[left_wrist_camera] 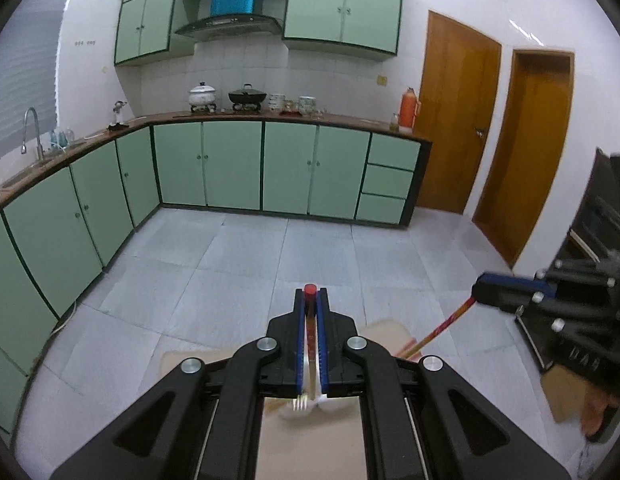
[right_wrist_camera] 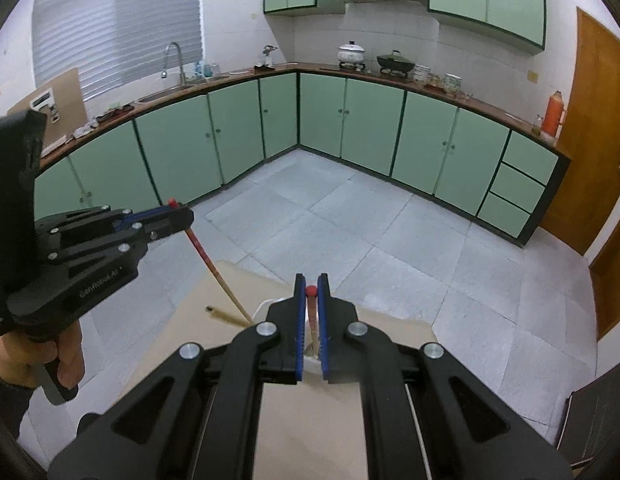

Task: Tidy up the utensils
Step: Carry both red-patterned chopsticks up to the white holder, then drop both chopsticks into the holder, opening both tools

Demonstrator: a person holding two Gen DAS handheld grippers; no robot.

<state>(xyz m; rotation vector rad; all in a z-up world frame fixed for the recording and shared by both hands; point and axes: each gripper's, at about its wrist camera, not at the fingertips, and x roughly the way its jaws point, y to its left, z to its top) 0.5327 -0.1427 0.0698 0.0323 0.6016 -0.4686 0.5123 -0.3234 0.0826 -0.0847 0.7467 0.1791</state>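
1. Left tool (left_wrist_camera: pixel 311 300) is clamped on a red-capped fork (left_wrist_camera: pixel 308 320), tines toward the camera, its long axis along the fingers.
2. Right tool (right_wrist_camera: pixel 311 286) pinches a red-tipped chopstick (right_wrist_camera: pixel 313 322), raised above the cardboard surface (right_wrist_camera: pixel 190 344), red tip pointing away.

You had two grippers (right_wrist_camera: pixel 311 292) (right_wrist_camera: pixel 178 216) up, each clamped on one red-tipped chopstick (right_wrist_camera: pixel 312 312) (right_wrist_camera: pixel 214 272). A third chopstick (right_wrist_camera: pixel 224 314) lay on one tan board (right_wrist_camera: pixel 310 420), and two pots (right_wrist_camera: pixel 351 53) (right_wrist_camera: pixel 395 62) sat on the counter.
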